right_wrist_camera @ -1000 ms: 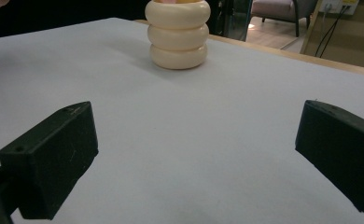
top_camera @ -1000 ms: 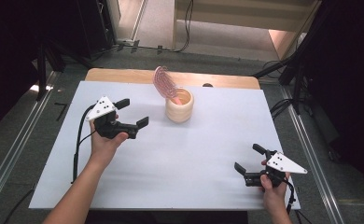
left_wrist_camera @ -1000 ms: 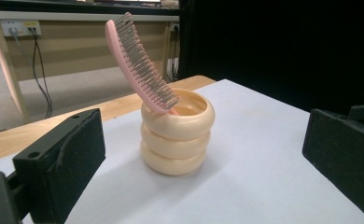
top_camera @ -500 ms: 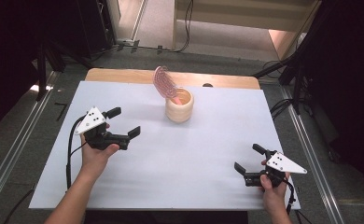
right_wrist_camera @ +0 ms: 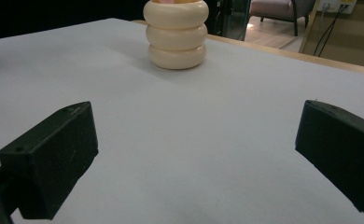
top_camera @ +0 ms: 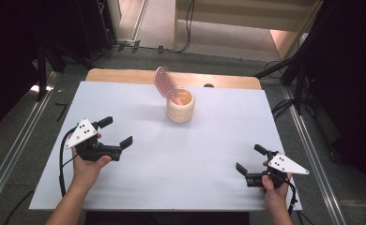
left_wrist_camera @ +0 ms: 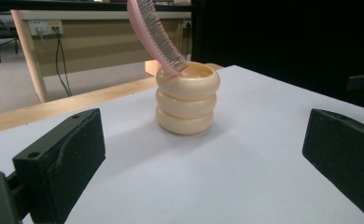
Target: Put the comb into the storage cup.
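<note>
A cream ribbed holder (top_camera: 180, 106) made of stacked rings stands upright at the back middle of the white table (top_camera: 171, 154). A pink comb (top_camera: 163, 80) leans out of it to the left. In the left gripper view the holder (left_wrist_camera: 187, 99) and the comb (left_wrist_camera: 153, 32) sit ahead between the jaws, well apart from them. My left gripper (top_camera: 116, 131) is open and empty at the table's left. My right gripper (top_camera: 250, 158) is open and empty near the front right corner. The holder (right_wrist_camera: 176, 33) stands far ahead in the right gripper view.
A wooden tabletop edge (top_camera: 125, 75) runs behind the white sheet. Metal rails (top_camera: 12, 154) flank the table on both sides, and cables (top_camera: 284, 108) lie on the floor at the right. Each gripper trails a black cable (top_camera: 63, 164).
My left gripper has drawn back from beside the holder toward the front left, still open. The right gripper has stayed put.
</note>
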A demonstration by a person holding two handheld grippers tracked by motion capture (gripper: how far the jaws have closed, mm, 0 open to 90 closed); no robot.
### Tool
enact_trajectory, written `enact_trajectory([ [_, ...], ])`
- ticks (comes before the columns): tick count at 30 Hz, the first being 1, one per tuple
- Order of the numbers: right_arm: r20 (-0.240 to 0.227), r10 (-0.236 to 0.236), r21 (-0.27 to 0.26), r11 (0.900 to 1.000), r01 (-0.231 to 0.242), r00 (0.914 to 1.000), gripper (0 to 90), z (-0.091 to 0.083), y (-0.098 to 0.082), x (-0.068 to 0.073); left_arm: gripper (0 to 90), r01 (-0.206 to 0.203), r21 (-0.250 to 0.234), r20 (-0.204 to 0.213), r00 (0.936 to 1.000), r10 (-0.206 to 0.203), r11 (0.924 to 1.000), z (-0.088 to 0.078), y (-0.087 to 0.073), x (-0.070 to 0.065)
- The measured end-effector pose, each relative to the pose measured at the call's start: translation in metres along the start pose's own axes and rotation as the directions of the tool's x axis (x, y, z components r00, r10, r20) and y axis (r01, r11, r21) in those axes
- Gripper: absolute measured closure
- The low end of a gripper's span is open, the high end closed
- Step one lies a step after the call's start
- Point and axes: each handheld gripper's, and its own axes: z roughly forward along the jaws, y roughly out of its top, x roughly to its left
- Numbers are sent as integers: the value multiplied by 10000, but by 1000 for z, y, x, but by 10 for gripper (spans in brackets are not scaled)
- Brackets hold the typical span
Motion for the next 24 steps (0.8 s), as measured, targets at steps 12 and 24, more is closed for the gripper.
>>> enact_trajectory([
  [12,63,41,28,10000,-41,10000,0,-1,0,0,0,106,36,-477,9988,-104,9999,-25,-19,4],
  [24,69,52,5,10000,-52,10000,0,-1,0,0,0,4,338,-838,9965,24,9994,-45,-37,8],
])
